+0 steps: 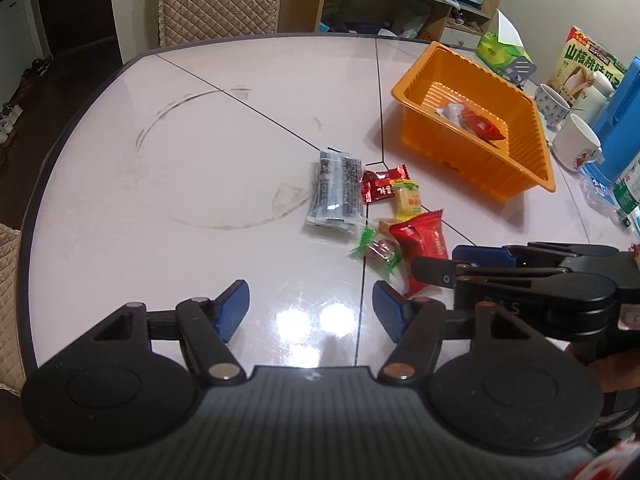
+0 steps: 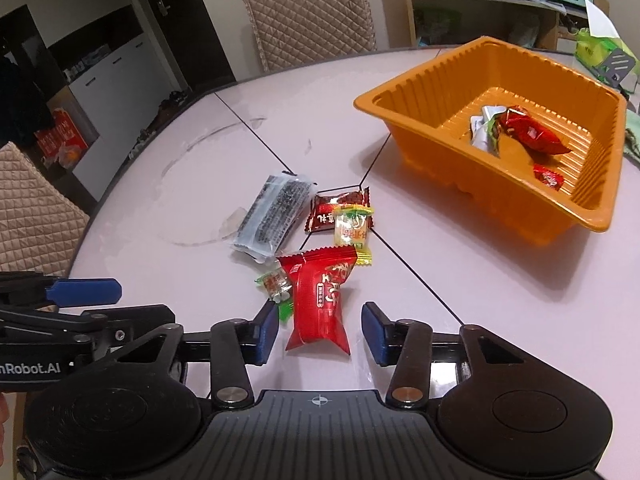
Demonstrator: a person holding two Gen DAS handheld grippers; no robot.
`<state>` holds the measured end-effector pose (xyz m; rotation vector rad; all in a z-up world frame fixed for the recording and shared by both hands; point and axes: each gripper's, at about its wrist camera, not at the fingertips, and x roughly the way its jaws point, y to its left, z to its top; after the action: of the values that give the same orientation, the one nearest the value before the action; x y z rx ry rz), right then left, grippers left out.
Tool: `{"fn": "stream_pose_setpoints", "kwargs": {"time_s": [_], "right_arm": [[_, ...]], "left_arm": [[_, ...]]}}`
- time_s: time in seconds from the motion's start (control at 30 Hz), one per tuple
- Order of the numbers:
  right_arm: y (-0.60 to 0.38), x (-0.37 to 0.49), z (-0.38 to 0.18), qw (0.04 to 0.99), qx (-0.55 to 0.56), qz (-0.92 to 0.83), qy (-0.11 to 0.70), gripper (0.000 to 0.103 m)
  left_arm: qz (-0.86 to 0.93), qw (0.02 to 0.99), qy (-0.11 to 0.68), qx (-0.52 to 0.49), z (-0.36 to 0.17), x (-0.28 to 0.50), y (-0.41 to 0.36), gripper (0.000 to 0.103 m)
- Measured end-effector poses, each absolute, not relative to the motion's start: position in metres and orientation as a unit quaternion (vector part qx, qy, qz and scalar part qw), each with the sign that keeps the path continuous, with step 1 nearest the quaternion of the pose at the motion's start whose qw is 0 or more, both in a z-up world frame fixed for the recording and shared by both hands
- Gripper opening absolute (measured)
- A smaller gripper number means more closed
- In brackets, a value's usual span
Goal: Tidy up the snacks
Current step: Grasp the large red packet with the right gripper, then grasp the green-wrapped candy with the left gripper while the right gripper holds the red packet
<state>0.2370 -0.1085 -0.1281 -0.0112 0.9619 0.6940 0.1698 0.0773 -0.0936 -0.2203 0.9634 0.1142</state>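
Loose snacks lie mid-table: a big red packet [image 2: 320,300] [image 1: 420,236], a green-ended candy [image 2: 276,284] [image 1: 378,250], a yellow candy [image 2: 352,230] [image 1: 408,198], a dark red packet [image 2: 328,210] [image 1: 380,186] and a grey-black packet [image 2: 276,216] [image 1: 338,192]. My right gripper [image 2: 320,334] [image 1: 436,262] straddles the near end of the big red packet; its pads stand clear of the wrapper. The left gripper [image 1: 312,308] [image 2: 140,304] is open over bare table, just left of the pile. The orange tray [image 2: 460,184] [image 1: 520,176] at the right holds a red packet [image 2: 532,132], a silver one [image 2: 486,128] and a small red candy [image 2: 548,178].
Two mugs [image 1: 576,140], a blue box [image 1: 624,120], a printed carton [image 1: 588,60] and a bottle [image 1: 628,192] crowd the table's right side behind the tray. Quilted chairs [image 2: 308,12] stand at the far and left edges. A green tissue pack [image 1: 496,52] lies beyond the tray.
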Motion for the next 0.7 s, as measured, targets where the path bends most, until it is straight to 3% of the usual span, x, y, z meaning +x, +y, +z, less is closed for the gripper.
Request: {"fn": "stream_pose_setpoints", "kwargs": {"time_s": [0.17,0.27,0.33,0.7], "right_arm": [[-0.104,0.241,-0.135,0.828,-0.009,0.325,0.457,0.042],[-0.106,0.243,-0.137,0.828,-0.006,0.327,0.456,0.029],[-0.108,0.244,-0.137,0.828,-0.003,0.327,0.456,0.026],[-0.141,0.25,-0.132,0.84,0.03,0.295,0.455,0.025]], "left_arm": [[0.052,0.878,0.464,-0.105,-0.098,0.175,0.077,0.064],[0.045,0.879,0.463,-0.102,-0.101,0.179,0.075,0.062],[0.037,0.88,0.463,-0.102,-0.103,0.182,0.073,0.061],[-0.005,0.884,0.46,-0.086,-0.118,0.206,0.052,0.058]]}}
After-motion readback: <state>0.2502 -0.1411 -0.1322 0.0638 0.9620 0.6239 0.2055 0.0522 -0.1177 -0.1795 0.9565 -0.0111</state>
